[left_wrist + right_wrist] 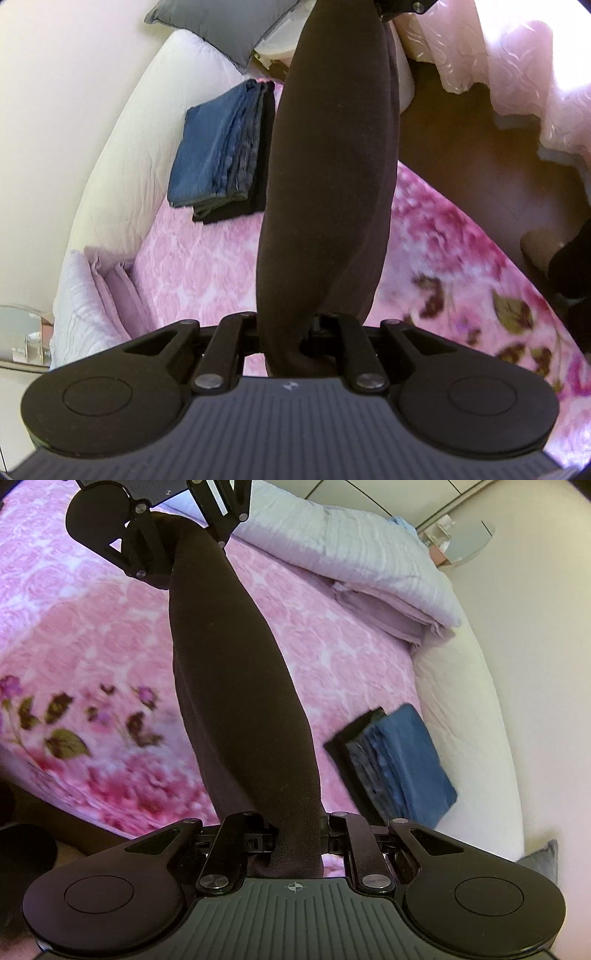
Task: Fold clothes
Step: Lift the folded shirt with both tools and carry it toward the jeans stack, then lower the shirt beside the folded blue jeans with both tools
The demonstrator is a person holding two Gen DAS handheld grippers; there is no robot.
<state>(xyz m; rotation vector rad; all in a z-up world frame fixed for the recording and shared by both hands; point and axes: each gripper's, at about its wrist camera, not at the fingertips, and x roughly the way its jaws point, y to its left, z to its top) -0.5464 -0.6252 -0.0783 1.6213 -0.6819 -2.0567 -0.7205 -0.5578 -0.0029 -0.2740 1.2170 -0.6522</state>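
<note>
While both tongs are clamped on it, the long black soft-knit garment (328,177) hangs stretched between them over the pink rose-patterned quilted bedspread (199,266), off the surface as far as I can tell. The left gripper (286,332) has its jaws pinched tight on one end of the fabric, and the right gripper (295,834) is doing the same at the other end. In the right wrist view you can see the left gripper (162,539) up at the top with the cloth bunched in it.

Off to the side sits a stack of folded clothes, blue denim on top of something black (221,147), right next to the white padded bed edge (122,129). A folded lilac and white quilt (369,572) lies further along the same edge.

What could go wrong, imo: the garment looks rolled into a tube rather than flat, so laying it down like this would probably trap a twist or crease in the fold. Each grip is only on a bunched end, so a hard pull apart could slip the fabric out of one side. It could also land skewed or clip the stack if set down too near it.
</note>
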